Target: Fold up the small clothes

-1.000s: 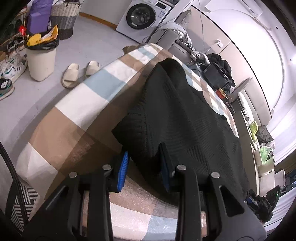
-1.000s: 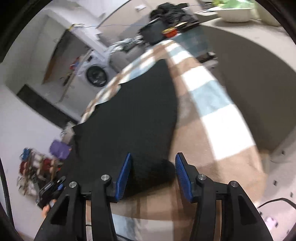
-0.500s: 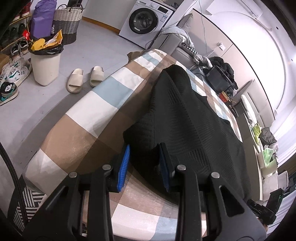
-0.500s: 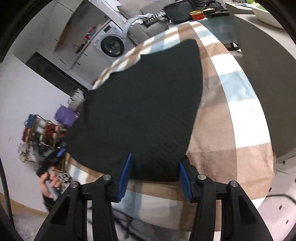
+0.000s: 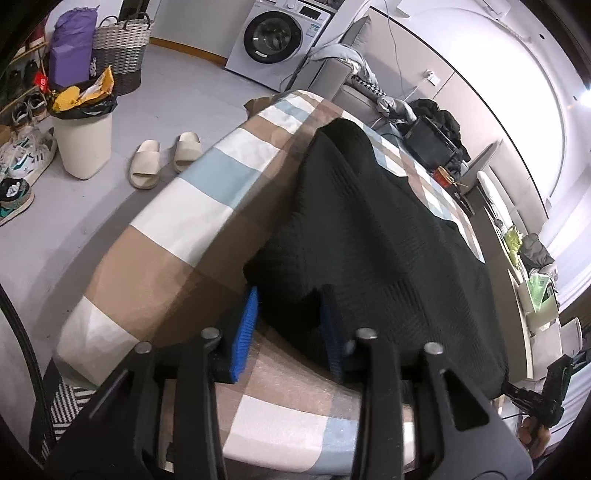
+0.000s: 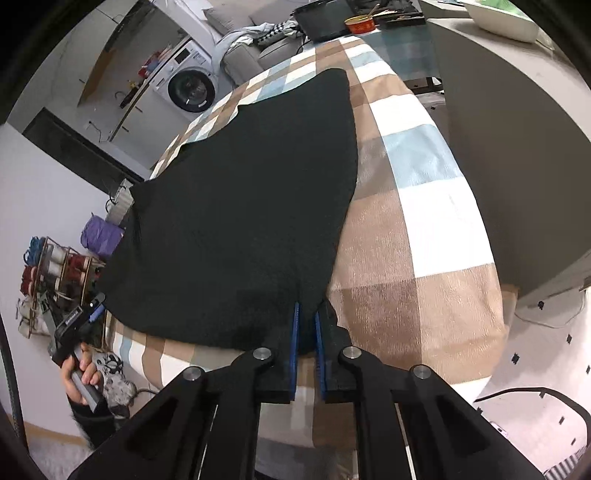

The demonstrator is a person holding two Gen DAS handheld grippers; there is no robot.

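Black knitted cloth, a small garment (image 5: 373, 236), lies spread over the checked cover of my desk (image 5: 207, 192) and fills the middle of both frames. In the left wrist view my left gripper (image 5: 291, 328) sits at lower centre; its jaws have just been opening, and the garment's near edge hangs between the blue pads without being pressed, so I read it as released. In the right wrist view my right gripper (image 6: 306, 334) is at lower centre with its jaws just closing; the pads stand nearly together, pinching the garment's near corner.

Only the left view shows the floor at upper left: a white bin (image 5: 83, 144) stuffed with wrappers, a pair of pale slippers (image 5: 164, 157) and a woven basket (image 5: 120, 55). Only the right view shows a red bowl (image 6: 360, 26) at the top and a rack of spools (image 6: 55, 266) at the left edge. A washing machine (image 5: 277, 37) appears in both. At lower left the right view also catches the hand (image 6: 79, 376) on the other gripper's handle.
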